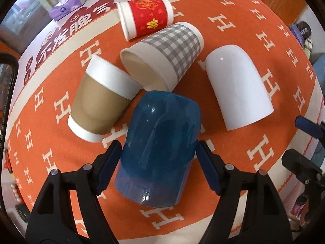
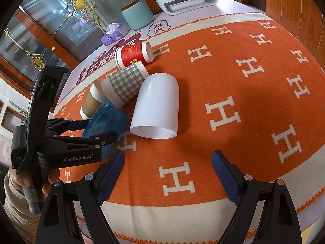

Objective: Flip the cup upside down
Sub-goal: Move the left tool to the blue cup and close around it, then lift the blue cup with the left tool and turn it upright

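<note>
orange blanket (image 2: 233,77) beneath tipped cups (image 1: 237,85)

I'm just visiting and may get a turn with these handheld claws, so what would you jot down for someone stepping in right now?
Left claw: its fingers straddle the blue cup, which lies on its side on the orange cloth; whether they pinch it yet is unclear.
Right claw: open, holding nothing, over bare cloth.
Lying tipped over behind the blue cup: the brown paper cup, the grey checked cup, the red cup and the white cup.
Done: no cup stands upside down yet.
Left: probably grip the blue cup and set it rim-down, then likely the others.
</note>
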`<state>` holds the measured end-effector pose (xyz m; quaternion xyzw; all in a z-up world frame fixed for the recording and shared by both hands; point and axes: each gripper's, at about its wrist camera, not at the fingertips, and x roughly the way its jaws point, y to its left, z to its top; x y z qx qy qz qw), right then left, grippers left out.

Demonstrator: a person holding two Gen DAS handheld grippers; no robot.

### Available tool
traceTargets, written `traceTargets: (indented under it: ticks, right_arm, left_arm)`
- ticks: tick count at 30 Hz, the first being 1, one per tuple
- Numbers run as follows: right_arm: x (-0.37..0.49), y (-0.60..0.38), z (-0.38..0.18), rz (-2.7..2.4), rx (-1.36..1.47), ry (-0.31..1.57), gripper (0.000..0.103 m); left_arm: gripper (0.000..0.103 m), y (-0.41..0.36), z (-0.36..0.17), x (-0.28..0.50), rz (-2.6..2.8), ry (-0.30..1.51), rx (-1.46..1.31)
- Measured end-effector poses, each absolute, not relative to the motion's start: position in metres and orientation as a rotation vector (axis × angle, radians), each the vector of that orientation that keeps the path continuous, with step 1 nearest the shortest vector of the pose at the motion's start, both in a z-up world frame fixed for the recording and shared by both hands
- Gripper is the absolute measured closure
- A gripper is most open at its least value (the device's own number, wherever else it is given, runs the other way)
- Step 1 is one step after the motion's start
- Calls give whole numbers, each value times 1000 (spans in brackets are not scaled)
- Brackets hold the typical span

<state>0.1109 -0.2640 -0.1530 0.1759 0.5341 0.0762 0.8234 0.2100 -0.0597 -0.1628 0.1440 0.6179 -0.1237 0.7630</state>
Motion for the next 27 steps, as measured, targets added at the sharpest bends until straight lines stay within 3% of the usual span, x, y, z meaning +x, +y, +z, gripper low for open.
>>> traceTargets:
  ticks: [15,27]
  right_arm:
    - [97,-262,-149,191,410,1143,14]
    - [82,-258,-161,224,467,1209,15]
  left_arm:
    - [33,-35,-121,154,-226,1366,47]
    - [34,-4,-123,102,-90,1427,-214]
